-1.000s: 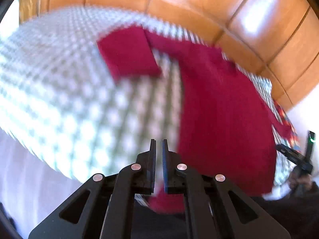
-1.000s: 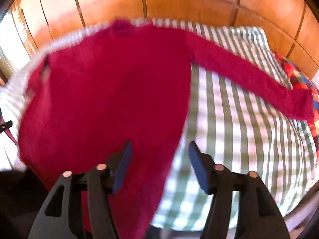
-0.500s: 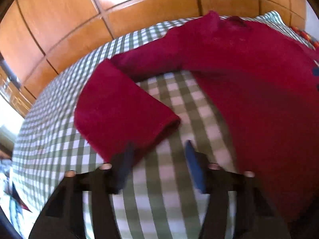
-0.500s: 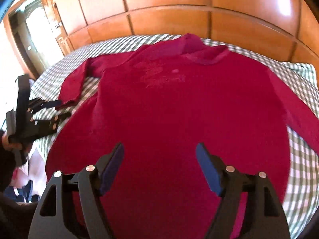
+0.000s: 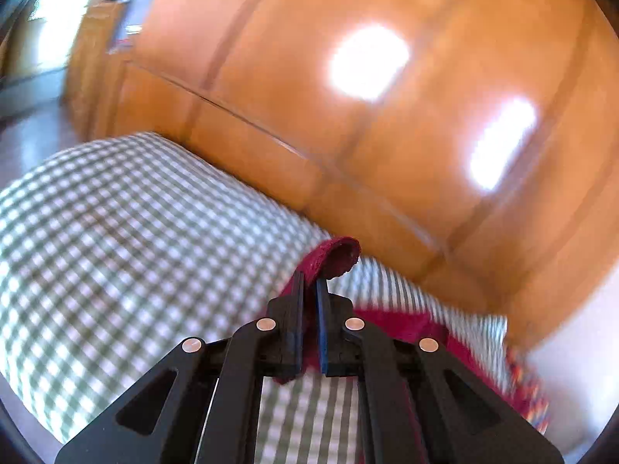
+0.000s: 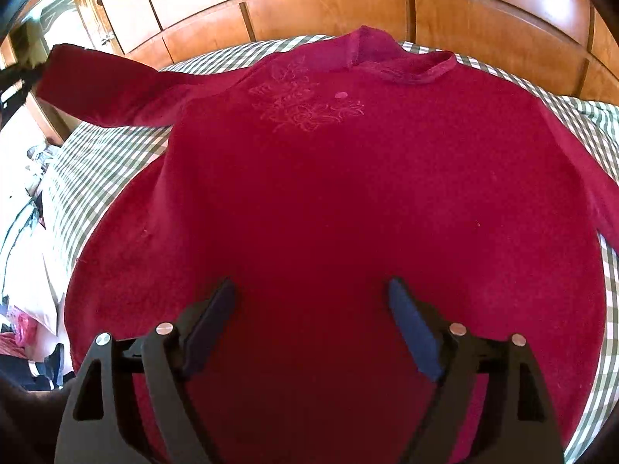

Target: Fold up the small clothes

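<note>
A dark red long-sleeved sweater (image 6: 348, 201) lies flat, front up, on a green-and-white checked bed cover (image 6: 96, 162). My left gripper (image 5: 308, 284) is shut on the cuff of the sweater's left sleeve (image 5: 334, 257) and holds it lifted off the bed. In the right wrist view that sleeve (image 6: 100, 89) hangs raised at the upper left. My right gripper (image 6: 311, 290) is open and empty, hovering over the lower middle of the sweater's body.
A glossy wooden headboard (image 5: 387, 116) runs along the far side of the bed, also seen in the right wrist view (image 6: 329, 11). A multicoloured plaid pillow edge (image 5: 530, 398) shows at the right. Clutter lies on the floor left of the bed (image 6: 23, 309).
My left gripper opened, reached the folded-in left sleeve cuff, closed on it and lifted it up and outward. My right gripper stayed open, drifting over the sweater's body.
</note>
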The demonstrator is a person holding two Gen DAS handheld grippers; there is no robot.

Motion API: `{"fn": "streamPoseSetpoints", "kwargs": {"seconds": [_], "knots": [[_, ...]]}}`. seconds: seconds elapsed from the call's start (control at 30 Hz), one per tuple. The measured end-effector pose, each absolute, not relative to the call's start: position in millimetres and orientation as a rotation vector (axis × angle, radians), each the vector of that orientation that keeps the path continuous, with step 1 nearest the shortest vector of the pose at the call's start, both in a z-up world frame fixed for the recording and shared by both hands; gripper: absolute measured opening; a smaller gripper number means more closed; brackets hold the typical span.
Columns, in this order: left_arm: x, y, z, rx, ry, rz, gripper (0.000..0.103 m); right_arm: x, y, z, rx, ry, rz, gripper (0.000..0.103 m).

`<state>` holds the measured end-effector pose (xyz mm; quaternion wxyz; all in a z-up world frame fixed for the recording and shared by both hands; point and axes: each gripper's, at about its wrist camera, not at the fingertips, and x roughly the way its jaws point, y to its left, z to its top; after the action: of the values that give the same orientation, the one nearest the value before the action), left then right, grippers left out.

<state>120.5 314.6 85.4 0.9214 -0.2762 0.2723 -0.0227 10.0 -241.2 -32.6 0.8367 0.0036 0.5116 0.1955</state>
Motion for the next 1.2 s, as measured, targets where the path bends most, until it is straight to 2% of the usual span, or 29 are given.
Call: {"fn": "streamPoseSetpoints", "kwargs": {"seconds": [0.17, 0.4, 0.53, 0.63, 0.8, 0.97, 1.07, 1.2], "knots": [[178, 369, 85, -0.59, 0.636, 0.2, 0.005, 11, -241, -33, -0.001, 1.077, 0.41, 0.084], [233, 418, 0, -0.556, 0.854, 0.494, 0.005, 13, -238, -34, -0.021, 1.083, 0.405, 0.086], [232, 424, -51, -0.52, 0.982, 0.587, 0.005, 16, -237, -35, -0.027, 1.09, 0.402, 0.087], [220, 434, -70, -0.512, 1.046, 0.651, 0.005, 17, -235, -35, -0.041, 1.093, 0.399, 0.088], [169, 464, -53, -0.58, 0.99, 0.756, 0.005, 17, -235, -36, -0.038, 1.088, 0.399, 0.09], [136, 441, -18, -0.598, 0.873, 0.606, 0.005, 16, -233, -37, -0.035, 1.079, 0.385, 0.091], [143, 406, -24, -0.553, 0.895, 0.516, 0.005, 16, -232, -36, -0.038, 1.083, 0.376, 0.09], [157, 385, -62, -0.493, 1.02, 0.644, 0.005, 16, -232, -34, -0.04, 1.088, 0.373, 0.09]]}}
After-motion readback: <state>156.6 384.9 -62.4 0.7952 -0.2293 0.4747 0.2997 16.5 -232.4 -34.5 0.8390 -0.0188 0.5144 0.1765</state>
